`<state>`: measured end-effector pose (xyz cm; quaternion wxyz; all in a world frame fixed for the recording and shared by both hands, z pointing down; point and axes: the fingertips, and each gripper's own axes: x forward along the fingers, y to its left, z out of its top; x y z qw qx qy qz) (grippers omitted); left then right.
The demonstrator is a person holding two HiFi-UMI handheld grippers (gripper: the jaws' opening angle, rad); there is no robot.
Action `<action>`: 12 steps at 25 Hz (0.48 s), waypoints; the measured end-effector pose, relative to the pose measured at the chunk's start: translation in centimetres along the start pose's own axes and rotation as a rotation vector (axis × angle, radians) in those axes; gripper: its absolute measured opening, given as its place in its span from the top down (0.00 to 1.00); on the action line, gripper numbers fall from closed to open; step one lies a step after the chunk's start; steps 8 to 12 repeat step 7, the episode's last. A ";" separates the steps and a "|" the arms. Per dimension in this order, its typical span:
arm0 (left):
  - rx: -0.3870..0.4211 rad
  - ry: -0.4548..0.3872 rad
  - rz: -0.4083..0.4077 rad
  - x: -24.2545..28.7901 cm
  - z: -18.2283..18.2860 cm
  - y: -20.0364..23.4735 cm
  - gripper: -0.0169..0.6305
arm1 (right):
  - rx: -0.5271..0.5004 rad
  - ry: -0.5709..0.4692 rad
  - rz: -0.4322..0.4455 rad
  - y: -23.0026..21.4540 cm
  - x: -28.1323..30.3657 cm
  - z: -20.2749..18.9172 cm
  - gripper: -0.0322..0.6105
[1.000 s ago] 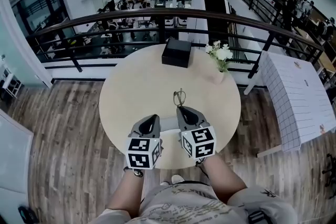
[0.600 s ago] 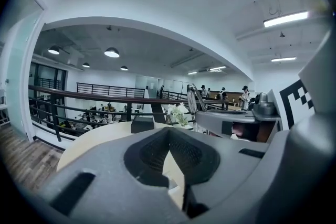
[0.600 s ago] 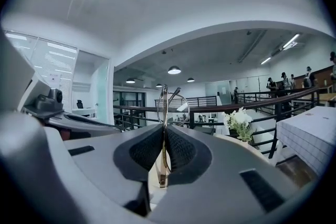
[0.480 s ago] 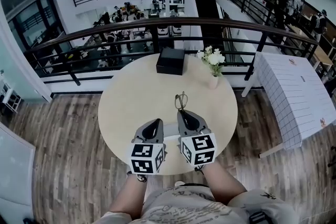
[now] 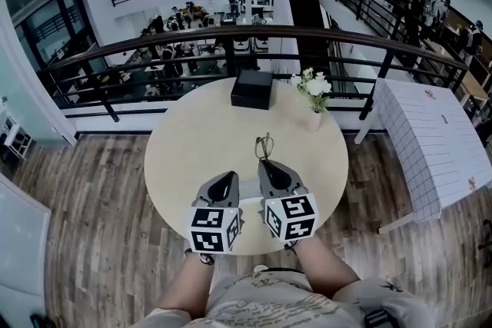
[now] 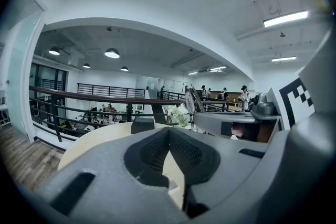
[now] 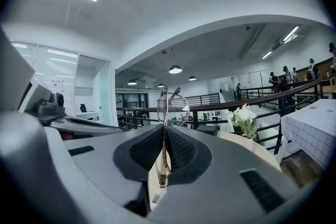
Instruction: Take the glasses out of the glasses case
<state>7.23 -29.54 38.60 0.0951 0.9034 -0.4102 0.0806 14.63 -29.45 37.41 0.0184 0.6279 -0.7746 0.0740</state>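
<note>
- One pair of glasses [image 5: 264, 144] stands up out of the right tongs [image 5: 265, 160], pinched by a thin part of the frame. The lenses are raised above the worktop [image 5: 192, 142], on the person's side of the black box [image 5: 252, 89] and well apart from it.
- The left tongs [image 5: 228, 174] are pressed together with nothing between them. They hover just beside the right pair, equally far from the black box.
- The removal step looks done, since the glasses are out and carried free of any case.
- The next move probably calls for lowering them gently onto bare worktop short of the black box, with the lenses kept from scraping, then letting the pinch go.
- The black box is shut, so its contents are hidden, and I cannot tell whether it is the case.
- A pale flat thing [image 5: 248, 203] lies between the two tongs, farther from the black box. It is too unclear to name.
- A vase of white flowers [image 5: 314, 92] stands just beside the black box.
</note>
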 end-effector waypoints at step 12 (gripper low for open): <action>-0.006 0.019 0.011 -0.4 -0.7 0.5 0.95 | 0.000 0.008 0.018 0.5 0.0 -0.2 0.91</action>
